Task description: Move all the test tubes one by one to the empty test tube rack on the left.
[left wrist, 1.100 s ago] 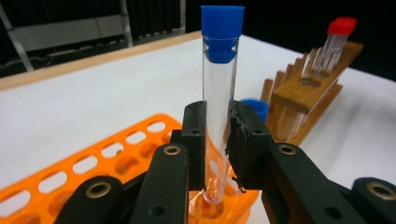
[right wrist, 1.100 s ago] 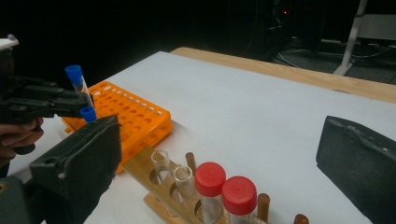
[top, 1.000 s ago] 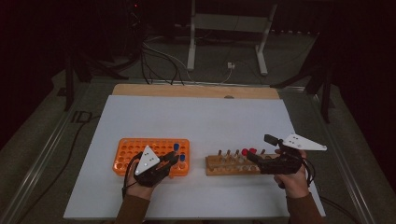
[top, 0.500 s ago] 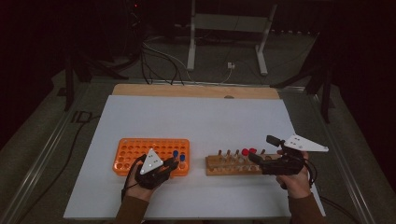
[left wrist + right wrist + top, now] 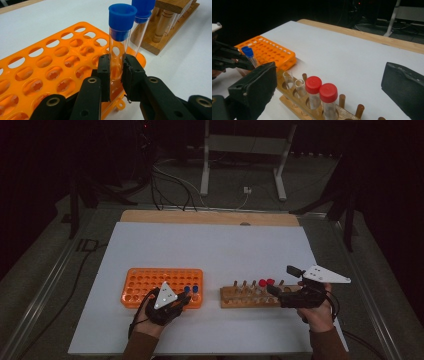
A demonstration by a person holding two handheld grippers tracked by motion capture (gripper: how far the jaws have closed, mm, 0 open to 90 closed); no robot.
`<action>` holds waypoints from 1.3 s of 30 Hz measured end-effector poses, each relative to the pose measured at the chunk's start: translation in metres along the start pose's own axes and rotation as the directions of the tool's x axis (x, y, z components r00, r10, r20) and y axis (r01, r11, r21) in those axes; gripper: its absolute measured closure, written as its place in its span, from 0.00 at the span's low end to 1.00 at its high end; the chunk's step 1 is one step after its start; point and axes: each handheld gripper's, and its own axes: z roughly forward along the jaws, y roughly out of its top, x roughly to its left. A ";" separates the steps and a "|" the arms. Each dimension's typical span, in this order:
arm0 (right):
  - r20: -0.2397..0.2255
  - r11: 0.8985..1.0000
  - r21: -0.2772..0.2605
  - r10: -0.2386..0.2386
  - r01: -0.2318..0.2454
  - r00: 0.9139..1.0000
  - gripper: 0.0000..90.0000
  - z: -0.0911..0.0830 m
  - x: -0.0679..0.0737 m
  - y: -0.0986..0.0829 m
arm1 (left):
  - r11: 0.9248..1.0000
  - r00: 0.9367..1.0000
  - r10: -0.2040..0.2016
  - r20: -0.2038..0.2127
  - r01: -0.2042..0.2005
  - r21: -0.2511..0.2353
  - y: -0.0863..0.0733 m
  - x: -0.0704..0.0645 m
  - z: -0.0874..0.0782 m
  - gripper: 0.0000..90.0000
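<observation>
An orange tube rack (image 5: 150, 282) lies left of a wooden tube rack (image 5: 250, 296) on the white table. My left gripper (image 5: 115, 67) is shut on a clear blue-capped tube (image 5: 121, 25) that stands upright in the orange rack (image 5: 50, 65), next to a second blue-capped tube (image 5: 142, 7). From above, my left gripper (image 5: 182, 296) is at the rack's near right corner. My right gripper (image 5: 332, 75) is open and holds nothing, just short of two red-capped tubes (image 5: 313, 85) in the wooden rack. Uncapped clear tubes (image 5: 287, 75) stand beside them.
The wooden rack (image 5: 170, 25) lies close to the right of the orange one. The white table top (image 5: 210, 250) stretches bare behind both racks to a wooden strip (image 5: 210, 217) at the far edge. Cables and a metal stand (image 5: 240, 150) are on the dark floor beyond.
My left hand has turned a little at the orange rack's corner. My right gripper has sunk slightly by the wooden rack's right end. The racks have stayed in place.
</observation>
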 end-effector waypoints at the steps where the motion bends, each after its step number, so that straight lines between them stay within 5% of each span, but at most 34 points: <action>1: 0.001 1.000 0.002 -0.001 0.001 1.000 0.00 0.000 0.000 0.000 | 1.000 1.000 -0.001 0.001 0.001 0.000 0.000 0.000 0.000 0.87; 4: 0.004 1.000 0.005 -0.006 0.006 1.000 0.01 0.000 -0.001 0.000 | 1.000 1.000 -0.013 -0.004 0.013 -0.010 0.000 0.001 0.000 0.86; 9: -0.004 1.000 0.010 0.003 -0.003 1.000 0.01 -0.001 -0.004 -0.002 | 0.994 0.998 -0.056 0.006 0.056 -0.091 0.003 0.010 -0.011 0.73; 19: -0.011 0.999 0.050 -0.003 0.004 1.000 0.07 0.001 -0.010 -0.007 | 0.958 0.986 -0.149 0.080 0.164 -0.234 0.010 0.019 -0.031 0.49; 22: -0.035 0.998 0.064 0.008 -0.005 0.999 0.18 0.002 -0.013 -0.010 | 0.946 0.981 -0.180 0.073 0.193 -0.260 0.011 0.021 -0.036 0.40; 29: -0.047 0.995 0.100 -0.028 0.032 0.999 0.41 0.005 -0.015 -0.016 | 0.940 0.976 -0.219 0.012 0.214 -0.266 0.013 0.025 -0.038 0.18; 39: -0.059 0.980 0.159 -0.108 0.116 0.992 0.70 0.017 -0.011 -0.028 | 0.931 0.968 -0.250 -0.009 0.238 -0.276 0.014 0.027 -0.038 0.04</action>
